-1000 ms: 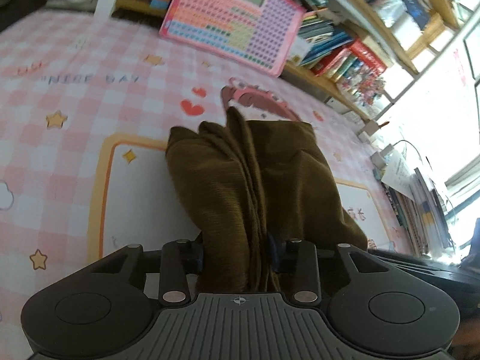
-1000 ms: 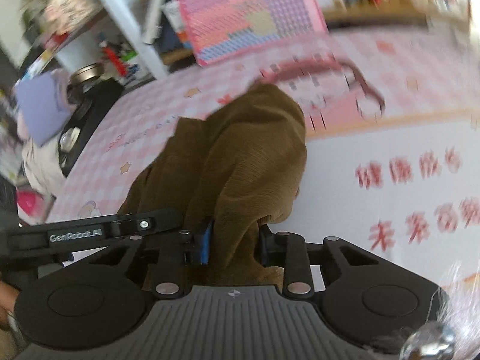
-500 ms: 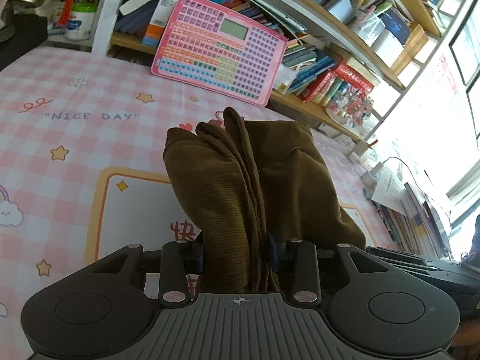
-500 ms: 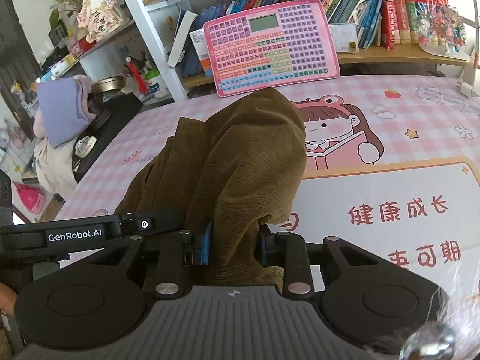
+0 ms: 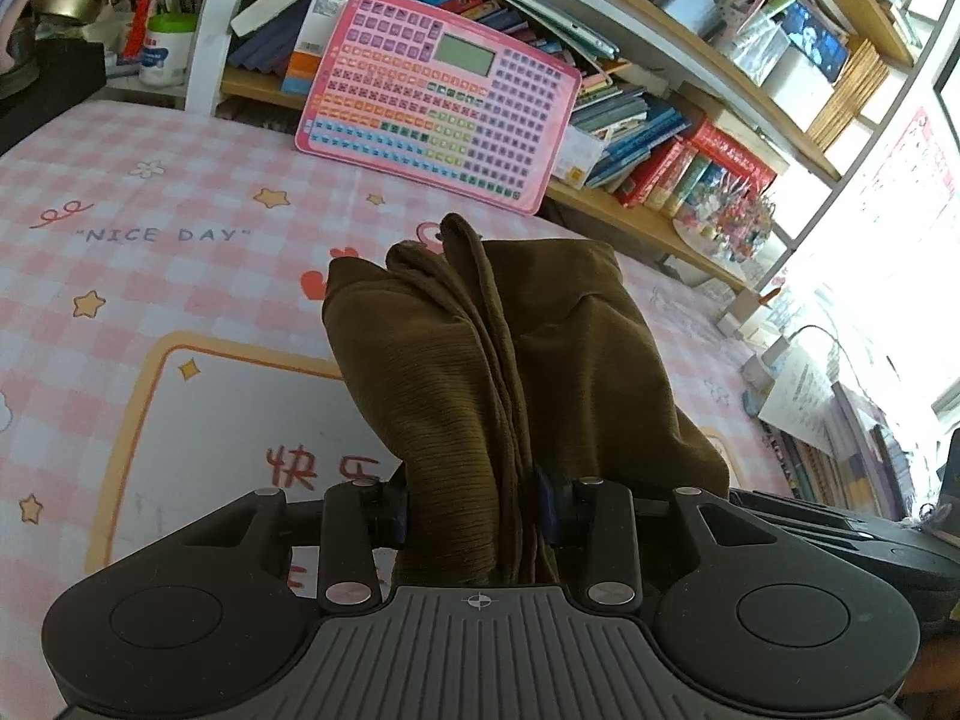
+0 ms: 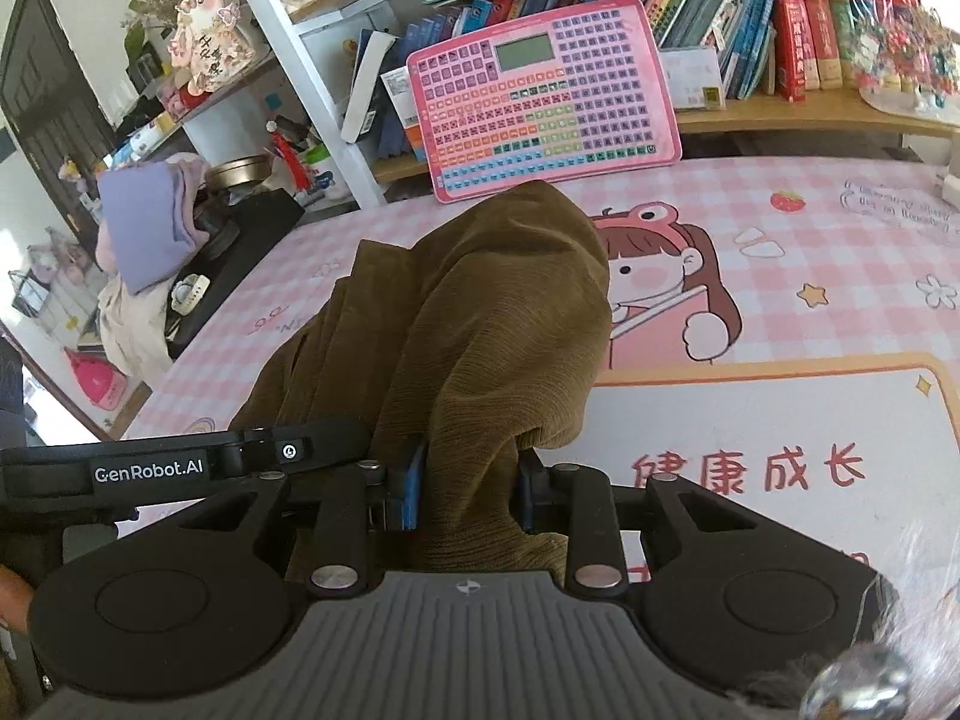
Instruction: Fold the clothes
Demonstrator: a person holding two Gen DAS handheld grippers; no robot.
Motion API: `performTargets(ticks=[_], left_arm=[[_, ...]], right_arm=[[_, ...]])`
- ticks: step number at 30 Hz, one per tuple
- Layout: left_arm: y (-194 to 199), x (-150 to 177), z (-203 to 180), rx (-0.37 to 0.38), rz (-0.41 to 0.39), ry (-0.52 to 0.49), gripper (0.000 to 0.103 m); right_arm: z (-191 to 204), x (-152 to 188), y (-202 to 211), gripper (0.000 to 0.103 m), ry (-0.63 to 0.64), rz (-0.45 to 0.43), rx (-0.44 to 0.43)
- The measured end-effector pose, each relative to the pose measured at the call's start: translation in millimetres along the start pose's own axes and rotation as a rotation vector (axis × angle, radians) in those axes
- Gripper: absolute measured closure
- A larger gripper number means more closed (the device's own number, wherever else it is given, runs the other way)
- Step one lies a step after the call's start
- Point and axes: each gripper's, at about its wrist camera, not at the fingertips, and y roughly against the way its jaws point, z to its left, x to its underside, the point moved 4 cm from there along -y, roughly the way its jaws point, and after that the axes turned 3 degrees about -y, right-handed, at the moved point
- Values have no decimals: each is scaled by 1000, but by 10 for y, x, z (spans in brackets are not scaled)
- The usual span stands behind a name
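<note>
Left wrist view: shelves (image 5: 708, 84) at 1 o'clock hold books (image 5: 678, 156). Left gripper (image 5: 474, 516) clamps the brown cloth (image 5: 504, 360), which rises toward 12 o'clock above the mat (image 5: 150, 276). Right gripper (image 6: 468, 495) likewise pinches the cloth (image 6: 480, 330) between its fingers.

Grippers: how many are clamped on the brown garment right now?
2. Left gripper pinches the brown garment in bunched layers; right gripper grips another bunch of it.

You grip a matt, finely ribbed olive-brown corduroy garment (image 5: 480, 384) between the matt black plastic left gripper (image 5: 474, 510) and right gripper (image 6: 465, 492). Under it lies a smooth, faintly glossy pink checked table mat (image 5: 180, 276). Behind stand a glossy plastic keyboard toy (image 6: 540, 96) and a wooden shelf (image 6: 810, 114).
</note>
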Motion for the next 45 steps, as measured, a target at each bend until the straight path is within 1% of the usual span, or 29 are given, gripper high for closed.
performTargets(ticks=[4, 13, 18, 22, 27, 32, 37, 41, 45], left_arm=[[-62, 62, -113, -18, 25, -9, 67], [-115, 39, -202, -15, 28, -27, 67], [-127, -16, -58, -5, 33, -18, 67], [-140, -134, 141, 15, 30, -19, 67], [-129, -397, 468, 48, 26, -23, 67], [-210, -774, 862, 84, 22, -21, 67], [-422, -1172, 1183, 95, 11, -56, 67], [-639, -1477, 1389, 107, 7, -84, 67], [-850, -1677, 1567, 115, 15, -91, 67]], right_arm=[[-129, 43, 43, 76, -25, 9, -12], [-233, 30, 80, 76, -43, -6, -10], [-138, -1, -29, 76, -40, -4, 0], [35, -74, -188, 76, -36, -11, 19], [282, -226, -437, 76, -23, -27, 40], [513, -507, -811, 75, -13, -56, 55], [709, -840, -1247, 75, 6, -89, 92], [732, -1058, -1562, 75, -14, -103, 110], [710, -1233, -1863, 75, -24, -101, 115]])
